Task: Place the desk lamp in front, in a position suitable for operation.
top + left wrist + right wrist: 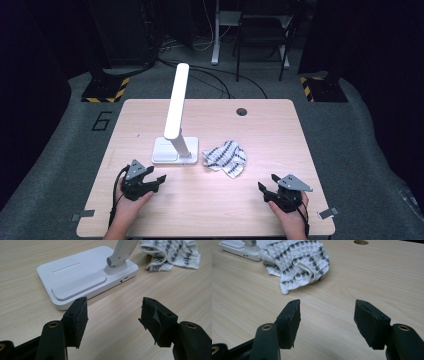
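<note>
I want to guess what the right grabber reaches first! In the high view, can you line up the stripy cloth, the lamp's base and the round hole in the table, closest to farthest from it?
From the right gripper:
1. Stripy cloth, middle of the table.
2. Lamp's base, left of the cloth.
3. Round hole, near the far edge.

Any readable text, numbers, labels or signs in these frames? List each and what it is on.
"6": a large dark numeral on the grey floor, left of the table.
No wording on the black-and-yellow striped plates of the stands.
No readable text or brand on the lamp, the cloth or the grippers.
</note>
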The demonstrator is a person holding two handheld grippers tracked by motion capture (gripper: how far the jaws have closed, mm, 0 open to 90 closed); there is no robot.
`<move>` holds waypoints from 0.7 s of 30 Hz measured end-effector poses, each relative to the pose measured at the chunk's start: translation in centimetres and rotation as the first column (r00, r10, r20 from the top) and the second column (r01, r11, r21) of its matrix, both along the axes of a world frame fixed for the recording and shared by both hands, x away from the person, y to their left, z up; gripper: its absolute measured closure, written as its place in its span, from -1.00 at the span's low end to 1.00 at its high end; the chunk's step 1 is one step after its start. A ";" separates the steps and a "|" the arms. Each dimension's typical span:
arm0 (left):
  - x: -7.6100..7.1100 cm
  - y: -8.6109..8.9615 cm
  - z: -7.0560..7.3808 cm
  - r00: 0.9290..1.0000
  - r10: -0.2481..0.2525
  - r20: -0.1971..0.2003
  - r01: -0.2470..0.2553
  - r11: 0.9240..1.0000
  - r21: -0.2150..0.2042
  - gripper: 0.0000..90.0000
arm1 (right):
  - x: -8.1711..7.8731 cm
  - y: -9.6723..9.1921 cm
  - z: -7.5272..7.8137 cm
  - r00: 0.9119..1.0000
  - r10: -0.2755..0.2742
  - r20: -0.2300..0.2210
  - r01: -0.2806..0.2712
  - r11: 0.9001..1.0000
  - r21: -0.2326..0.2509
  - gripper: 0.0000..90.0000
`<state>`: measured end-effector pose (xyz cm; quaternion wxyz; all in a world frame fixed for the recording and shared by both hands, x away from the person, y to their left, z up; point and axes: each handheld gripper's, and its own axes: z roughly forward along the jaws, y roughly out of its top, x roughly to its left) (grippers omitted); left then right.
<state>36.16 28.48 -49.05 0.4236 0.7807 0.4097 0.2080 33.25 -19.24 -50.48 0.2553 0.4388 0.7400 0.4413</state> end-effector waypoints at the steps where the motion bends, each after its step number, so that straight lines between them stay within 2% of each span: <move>1: 0.0 -0.1 0.0 1.000 -0.001 -0.003 0.001 1.000 -0.005 -0.15 | 0.1 0.0 0.0 1.000 -0.002 0.003 0.002 1.000 -0.006 -0.16; 5: -0.2 -0.3 0.1 1.000 -0.005 -0.007 0.005 1.000 -0.010 -0.15 | 0.1 0.0 0.0 1.000 -0.003 0.016 0.003 1.000 -0.013 -0.16; 7: -0.3 -0.4 0.1 1.000 -0.008 0.004 0.008 1.000 -0.015 -0.15 | -0.1 0.0 0.1 1.000 -0.008 0.016 0.009 1.000 -0.024 -0.16; 8: -0.4 -0.5 0.3 1.000 -0.016 0.005 0.016 1.000 0.002 -0.15 | -0.2 0.0 0.3 1.000 -0.012 0.022 0.012 1.000 -0.010 -0.16; 11: -0.5 -0.5 0.5 1.000 -0.016 0.007 0.016 1.000 0.002 -0.15 | -0.3 0.0 0.4 0.999 -0.010 0.032 0.011 1.000 -0.016 -0.16; 13: -0.8 -0.5 0.8 1.000 -0.014 0.006 0.015 0.999 -0.029 -0.16 | -0.4 0.0 0.4 0.999 -0.015 0.029 0.015 1.000 -0.002 -0.16; 17: -0.8 -0.4 1.4 0.999 -0.033 -0.007 0.033 0.999 -0.037 -0.15 | -0.3 0.0 0.4 0.999 -0.012 0.032 0.012 1.000 0.006 -0.16; 18: -0.7 -0.6 1.5 1.000 -0.020 0.010 0.020 0.999 -0.043 -0.15 | -0.2 0.1 0.5 0.999 -0.010 0.039 0.010 1.000 0.009 -0.16; 19: -0.6 -0.5 1.7 1.000 -0.029 0.009 0.029 0.999 -0.025 -0.15 | -0.3 0.1 0.5 0.999 -0.004 0.043 0.004 1.000 0.008 -0.16; 20: 0.0 -0.5 1.8 1.000 -0.017 0.010 0.017 1.000 -0.013 -0.15 | -0.3 0.1 0.5 0.999 -0.005 0.050 0.004 1.000 0.010 -0.15; 21: 0.0 -0.5 1.8 1.000 -0.017 0.010 0.017 1.000 -0.013 -0.15 | -0.3 0.1 0.5 0.999 -0.005 0.050 0.004 1.000 0.010 -0.15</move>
